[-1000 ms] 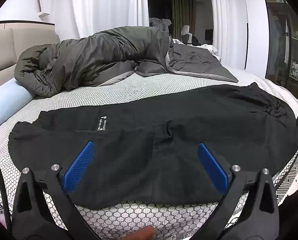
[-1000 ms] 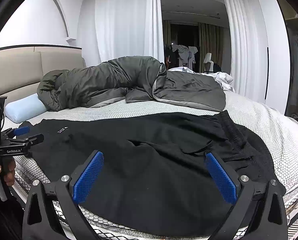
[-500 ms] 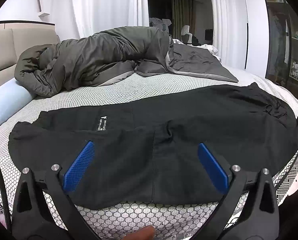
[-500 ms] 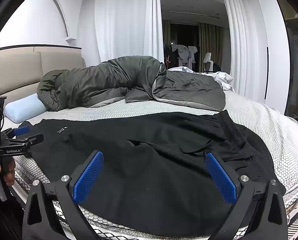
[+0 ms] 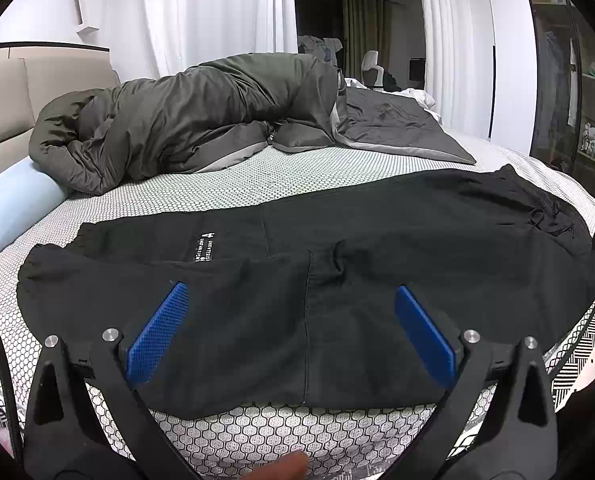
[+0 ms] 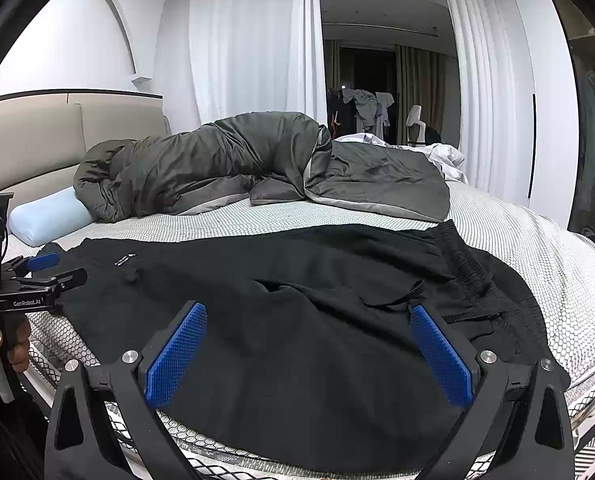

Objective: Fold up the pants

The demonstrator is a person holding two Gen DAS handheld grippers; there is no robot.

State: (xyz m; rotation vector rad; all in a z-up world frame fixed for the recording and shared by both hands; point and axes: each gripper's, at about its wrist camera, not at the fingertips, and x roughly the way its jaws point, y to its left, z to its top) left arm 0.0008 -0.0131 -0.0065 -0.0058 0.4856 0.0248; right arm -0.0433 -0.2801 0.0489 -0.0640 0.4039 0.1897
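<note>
Black pants (image 5: 297, 272) lie spread flat across the near part of the bed, legs to the left, waistband with drawstring to the right (image 6: 469, 272). A white label (image 5: 203, 246) shows on the upper leg. My left gripper (image 5: 289, 328) is open and empty, hovering over the leg part near the bed's front edge. My right gripper (image 6: 305, 344) is open and empty, over the hip part of the pants (image 6: 297, 320). The left gripper also shows at the left of the right wrist view (image 6: 45, 270).
A grey duvet (image 5: 201, 124) is bunched across the back of the bed, with a light blue pillow (image 5: 13, 208) at the left by the headboard. The honeycomb-patterned sheet (image 5: 257, 180) lies between duvet and pants. A wardrobe (image 5: 577, 100) stands at the right.
</note>
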